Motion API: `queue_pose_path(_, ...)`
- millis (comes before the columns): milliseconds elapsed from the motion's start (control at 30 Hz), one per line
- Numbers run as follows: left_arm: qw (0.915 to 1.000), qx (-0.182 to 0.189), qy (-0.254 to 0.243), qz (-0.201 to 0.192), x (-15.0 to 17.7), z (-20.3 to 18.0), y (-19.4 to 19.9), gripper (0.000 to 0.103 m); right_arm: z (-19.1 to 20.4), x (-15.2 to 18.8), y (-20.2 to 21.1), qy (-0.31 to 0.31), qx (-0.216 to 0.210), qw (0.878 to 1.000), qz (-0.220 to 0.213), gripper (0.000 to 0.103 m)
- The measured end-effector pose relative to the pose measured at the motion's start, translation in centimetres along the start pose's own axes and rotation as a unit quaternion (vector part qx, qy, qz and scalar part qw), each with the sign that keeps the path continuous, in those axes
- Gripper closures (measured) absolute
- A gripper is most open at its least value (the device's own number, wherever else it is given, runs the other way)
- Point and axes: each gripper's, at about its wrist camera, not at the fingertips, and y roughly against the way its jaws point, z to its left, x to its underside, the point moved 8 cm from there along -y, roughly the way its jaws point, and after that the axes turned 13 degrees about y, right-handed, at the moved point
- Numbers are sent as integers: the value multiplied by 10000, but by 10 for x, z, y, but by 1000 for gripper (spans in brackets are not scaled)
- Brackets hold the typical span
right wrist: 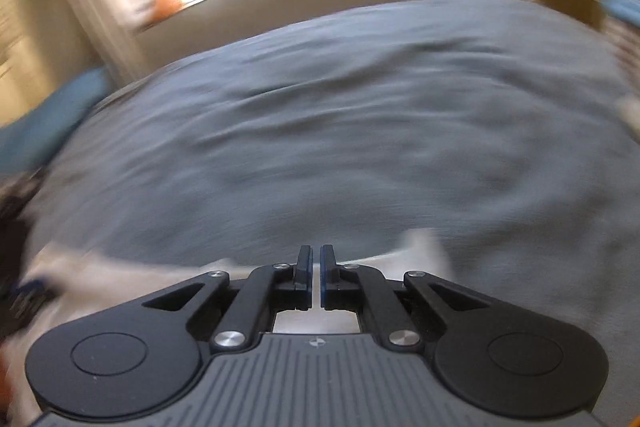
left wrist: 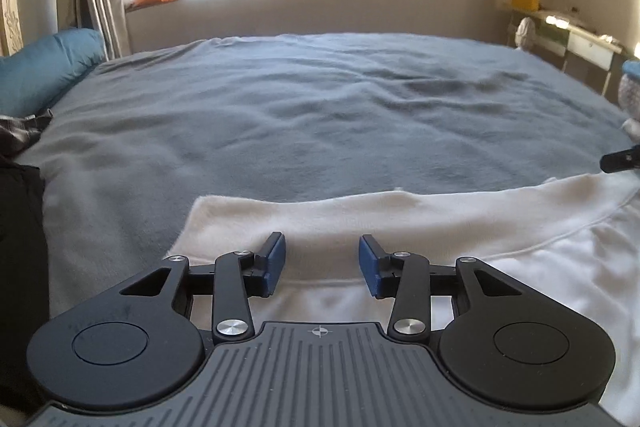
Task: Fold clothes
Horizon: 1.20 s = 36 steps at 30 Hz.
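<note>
Dark clothing: a black and plaid heap [left wrist: 18, 163] sits at the bed's left edge, untouched.
Teal pillow: a soft teal pillow [left wrist: 44, 67] lies at the far left corner of the bed.
Bed: a wide bed under a rumpled grey-blue fleece blanket [left wrist: 320, 107] carries everything.
Left gripper: the black left gripper with blue pads [left wrist: 322, 263] hovers over the garment's near left part, fingers partly apart, nothing visibly pinched between them.
Garment: a white soft knit sweatshirt [left wrist: 400, 223] lies spread flat along the bed's near edge, its far hem straight and its left corner free.
Handling: light, limp and floppy, likely to sag and crease when lifted; it grips well on fleece, so dragging may bunch it.
Where to hold: best taken by a pinch at the corners or along the seam, both sides together.
Right gripper: the black right gripper [right wrist: 316, 267] has its fingers closed to a sliver over white cloth; blur hides whether fabric is caught.
</note>
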Motion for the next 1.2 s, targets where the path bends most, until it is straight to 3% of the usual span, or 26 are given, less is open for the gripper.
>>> queue_pose_path(67, 9997, -213, 39, 124, 4, 7, -12, 61, 29, 1, -11, 506, -426, 9977, 168, 101)
queue_pose_path(167, 9991, -98, 407, 85, 6, 17, -19, 60, 38, 12, -50, 780, -331, 9948, 568, 103)
queue_pose_path(233, 9992, -123, 359, 78, 6, 18, -19, 59, 30, 3, -59, 653, -312, 9967, 370, 103)
queue_pose_path(333, 9995, -154, 235, 124, 6, 16, -19, 59, 4, -7, -64, 278, 195, 9986, 404, 103)
queue_pose_path(400, 9994, -132, 263, 179, 5, 17, -19, 59, -7, -11, -56, -205, 112, 9991, 366, 102)
queue_pose_path(567, 9995, -202, 196, 162, 6, 17, -17, 59, 54, -10, -26, 493, -1166, 9916, 270, 102)
queue_pose_path(633, 9995, -214, 198, 121, 6, 18, -16, 59, 75, -1, -44, 806, -1303, 9870, 495, 103)
queue_pose_path(700, 9994, -232, 242, 69, 5, 18, -15, 59, 70, -2, -65, 662, -1054, 9905, 589, 103)
queue_pose_path(800, 9986, -403, 325, -83, -4, 27, 8, 59, 60, -18, -71, 359, -798, 9952, 444, 103)
queue_pose_path(900, 9989, -386, 261, -112, -3, 41, 54, 57, 102, -29, -50, 773, -1469, 9859, 211, 103)
queue_pose_path(1033, 9975, -607, 230, 275, 36, 65, 107, 57, 181, -20, -72, 1281, -2338, 9617, 641, 103)
queue_pose_path(1133, 9943, -784, 502, 520, 72, 81, 131, 57, 204, -25, -119, 1385, -2231, 9610, 872, 103)
queue_pose_path(1200, 9913, -841, 848, 553, 89, 90, 143, 57, 199, -42, -126, 935, -2238, 9662, 867, 103)
